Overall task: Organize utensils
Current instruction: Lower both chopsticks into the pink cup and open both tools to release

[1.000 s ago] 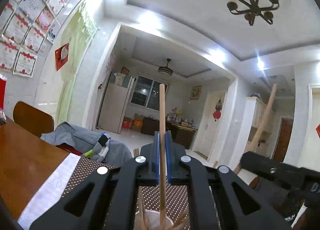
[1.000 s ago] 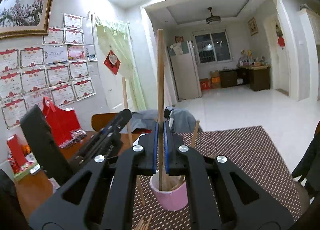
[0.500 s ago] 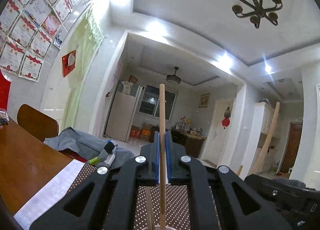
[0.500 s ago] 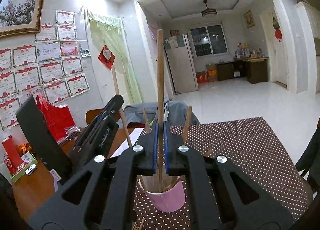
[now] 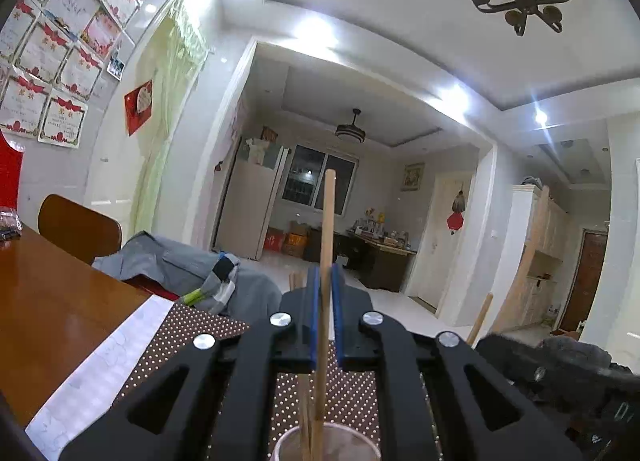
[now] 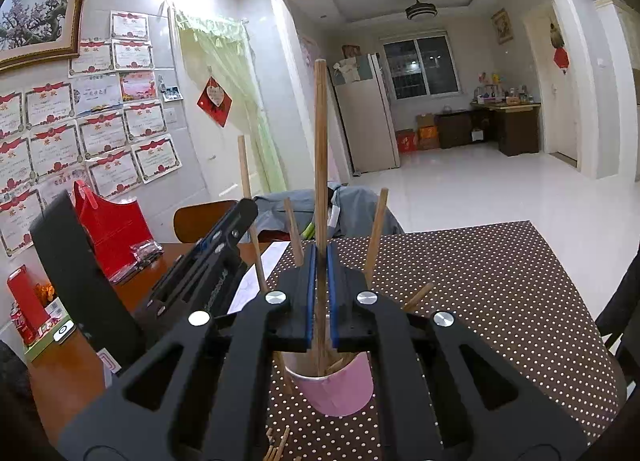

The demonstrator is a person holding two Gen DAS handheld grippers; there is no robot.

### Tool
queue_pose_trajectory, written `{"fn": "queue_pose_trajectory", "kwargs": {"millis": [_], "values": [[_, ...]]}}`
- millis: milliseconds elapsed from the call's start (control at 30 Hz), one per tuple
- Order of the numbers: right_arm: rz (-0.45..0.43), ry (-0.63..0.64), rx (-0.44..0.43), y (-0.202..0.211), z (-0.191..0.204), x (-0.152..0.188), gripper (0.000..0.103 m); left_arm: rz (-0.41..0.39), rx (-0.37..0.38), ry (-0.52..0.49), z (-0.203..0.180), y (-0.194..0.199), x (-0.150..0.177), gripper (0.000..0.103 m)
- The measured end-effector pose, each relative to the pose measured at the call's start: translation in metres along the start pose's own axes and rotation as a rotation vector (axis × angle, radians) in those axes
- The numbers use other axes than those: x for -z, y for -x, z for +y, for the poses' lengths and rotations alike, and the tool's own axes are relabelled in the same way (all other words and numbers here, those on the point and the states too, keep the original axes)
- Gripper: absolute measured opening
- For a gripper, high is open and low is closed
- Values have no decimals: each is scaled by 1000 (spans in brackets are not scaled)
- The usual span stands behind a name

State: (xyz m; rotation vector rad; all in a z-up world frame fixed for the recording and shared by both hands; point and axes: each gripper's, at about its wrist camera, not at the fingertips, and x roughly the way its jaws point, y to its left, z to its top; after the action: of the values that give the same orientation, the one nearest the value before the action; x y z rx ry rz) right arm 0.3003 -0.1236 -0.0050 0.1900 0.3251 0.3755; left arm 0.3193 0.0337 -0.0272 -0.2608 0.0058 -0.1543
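My left gripper [image 5: 325, 297] is shut on an upright wooden chopstick [image 5: 329, 221]. The chopstick's lower end reaches into the pink cup [image 5: 352, 445] just below. My right gripper [image 6: 320, 277] is shut on a darker chopstick [image 6: 320, 141] that stands in the same pink cup [image 6: 340, 393]. Several other chopsticks [image 6: 376, 233] lean in the cup. In the right wrist view the left gripper [image 6: 240, 217] comes in from the left with its stick [image 6: 245, 173]. Loose chopsticks [image 6: 278, 445] lie on the mat in front of the cup.
The cup stands on a brown dotted mat [image 6: 480, 281] on a wooden table [image 5: 48, 301], beside a white paper sheet [image 5: 108, 361]. A red bag [image 6: 112, 229] and a black slab [image 6: 76, 269] stand at the left. A chair [image 5: 80, 229] with grey clothing [image 5: 172, 265] is behind.
Both grippers have sunk a little with their chopsticks, so the cup looks nearer and the sticks reach deeper into it. In the left wrist view the right gripper's stick has dropped lower.
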Motion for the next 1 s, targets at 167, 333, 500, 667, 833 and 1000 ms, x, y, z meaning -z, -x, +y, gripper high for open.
{"fn": "queue_pose_trajectory", "kwargs": {"millis": [167,333,500,667,833,1000], "values": [[4,-7,-4,0,-4,-1,6,-120,33,23,-5,8,-10,6],[8,-23,1,0,-12,-1,6,-168,19,17,-11,0,-6,6],[19,-21,11,-3,-11,0,6,-119,5,0,-13,-8,6,6],[34,-20,13,-6,-11,2,6,-25,-5,-24,-10,-6,9,6],[52,-11,9,-8,-7,4,6,39,-10,-42,-10,0,6,22],[61,-9,4,-8,-6,6,6,104,-35,-60,-10,7,3,36]]}}
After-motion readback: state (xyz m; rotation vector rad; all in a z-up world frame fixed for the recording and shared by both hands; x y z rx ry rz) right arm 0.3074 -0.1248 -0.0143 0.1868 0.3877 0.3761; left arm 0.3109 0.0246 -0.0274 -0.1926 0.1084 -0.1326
